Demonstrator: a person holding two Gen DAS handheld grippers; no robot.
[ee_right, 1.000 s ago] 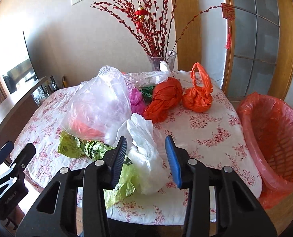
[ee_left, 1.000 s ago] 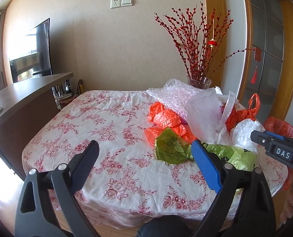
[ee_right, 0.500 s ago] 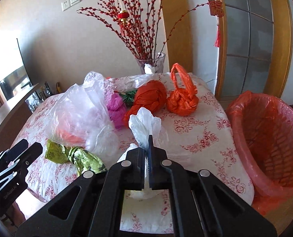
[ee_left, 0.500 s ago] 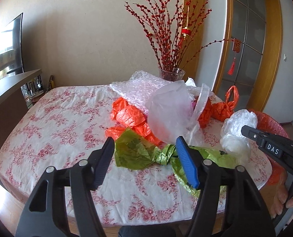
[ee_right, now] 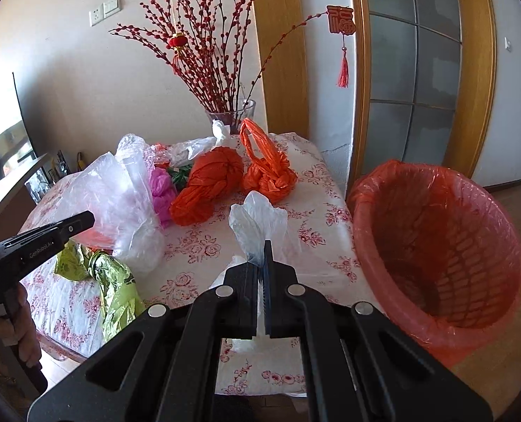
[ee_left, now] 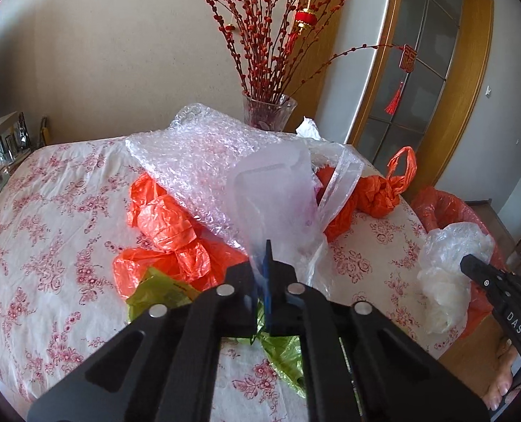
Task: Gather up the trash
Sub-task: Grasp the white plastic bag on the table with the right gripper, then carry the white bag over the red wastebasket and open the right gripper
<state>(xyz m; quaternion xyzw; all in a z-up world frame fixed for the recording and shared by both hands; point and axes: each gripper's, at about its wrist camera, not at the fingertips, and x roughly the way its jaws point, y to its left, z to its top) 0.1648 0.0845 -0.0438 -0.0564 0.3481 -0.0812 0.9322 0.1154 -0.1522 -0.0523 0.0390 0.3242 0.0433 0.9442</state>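
Note:
My left gripper is shut on the clear plastic bag, which rises in front of the bubble wrap. A green bag and orange bags lie beside and under it. My right gripper is shut on the white plastic bag and holds it above the table's right edge, left of the red-lined trash basket. The white bag also shows in the left wrist view. Two knotted orange bags lie behind.
The floral tablecloth covers the round table. A glass vase of red branches stands at the back. A pink bag lies mid-pile. A dark sideboard stands left, a glazed wooden door right.
My left gripper moved right and forward and shut on the clear bag. My right gripper, shut on the white bag since half a second ago, lifted it toward the basket.

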